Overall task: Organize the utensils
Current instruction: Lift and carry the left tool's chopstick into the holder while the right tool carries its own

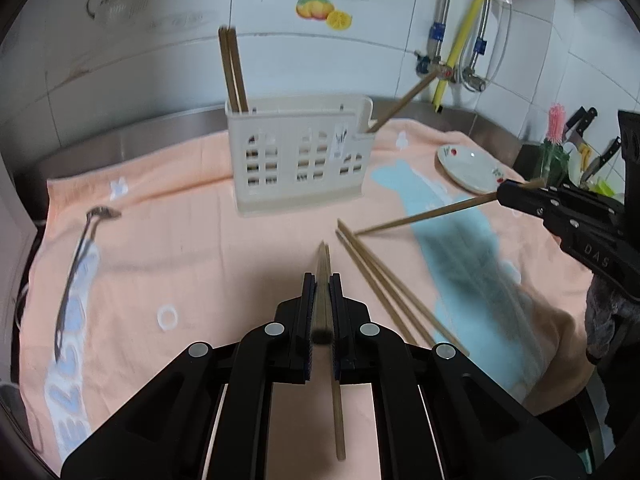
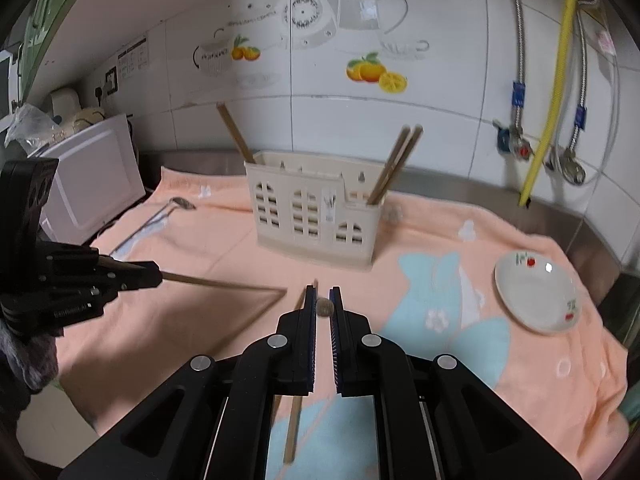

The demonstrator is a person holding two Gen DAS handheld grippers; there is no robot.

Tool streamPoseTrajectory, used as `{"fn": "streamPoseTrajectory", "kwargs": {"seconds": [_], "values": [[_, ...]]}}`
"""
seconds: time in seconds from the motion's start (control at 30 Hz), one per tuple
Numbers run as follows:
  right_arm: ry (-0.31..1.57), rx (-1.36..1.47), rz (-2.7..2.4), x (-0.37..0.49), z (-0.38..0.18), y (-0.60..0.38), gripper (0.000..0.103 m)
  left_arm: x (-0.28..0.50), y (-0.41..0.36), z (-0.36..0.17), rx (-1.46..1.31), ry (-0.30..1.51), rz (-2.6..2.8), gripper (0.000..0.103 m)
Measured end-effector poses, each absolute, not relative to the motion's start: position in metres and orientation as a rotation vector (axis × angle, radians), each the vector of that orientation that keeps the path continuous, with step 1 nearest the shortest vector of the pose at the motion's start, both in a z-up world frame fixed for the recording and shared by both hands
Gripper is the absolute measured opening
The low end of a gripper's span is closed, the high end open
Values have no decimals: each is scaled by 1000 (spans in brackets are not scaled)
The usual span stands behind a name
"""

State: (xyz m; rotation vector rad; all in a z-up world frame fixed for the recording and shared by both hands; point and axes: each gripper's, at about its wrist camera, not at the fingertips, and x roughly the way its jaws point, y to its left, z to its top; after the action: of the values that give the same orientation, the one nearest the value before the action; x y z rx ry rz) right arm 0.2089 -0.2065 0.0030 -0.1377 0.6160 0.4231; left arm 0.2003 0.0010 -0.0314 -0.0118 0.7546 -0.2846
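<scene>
My left gripper point(image 1: 322, 280) is shut on a wooden chopstick point(image 1: 338, 420) that runs lengthwise between its fingers, lifted above the peach towel point(image 1: 192, 248). In the right wrist view the left gripper point(image 2: 158, 276) enters from the left, its chopstick point(image 2: 224, 283) pointing right. My right gripper point(image 2: 323, 292) is shut on another chopstick point(image 2: 294, 428); the left wrist view shows this gripper point(image 1: 502, 194) at the right with its chopstick point(image 1: 420, 216) slanting down-left. The cream utensil holder point(image 1: 300, 160) stands behind, with chopsticks in its left end point(image 1: 234, 68) and its right end point(image 1: 400, 104). Three loose chopsticks point(image 1: 380, 280) lie on the towel.
A metal spoon point(image 1: 80, 260) lies at the towel's left side. A small white plate point(image 2: 536, 292) sits at the right. A white appliance point(image 2: 92, 176) stands on the left, knives point(image 1: 580, 120) far right, and pipes point(image 2: 560, 80) run down the tiled wall.
</scene>
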Motion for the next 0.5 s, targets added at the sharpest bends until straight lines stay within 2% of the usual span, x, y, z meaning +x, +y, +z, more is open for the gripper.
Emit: {"fn": "streamPoseTrajectory", "kwargs": {"seconds": [0.5], "values": [[571,-125,446,267,85,-198,6,244,-6,30,31,679,-304,6]]}}
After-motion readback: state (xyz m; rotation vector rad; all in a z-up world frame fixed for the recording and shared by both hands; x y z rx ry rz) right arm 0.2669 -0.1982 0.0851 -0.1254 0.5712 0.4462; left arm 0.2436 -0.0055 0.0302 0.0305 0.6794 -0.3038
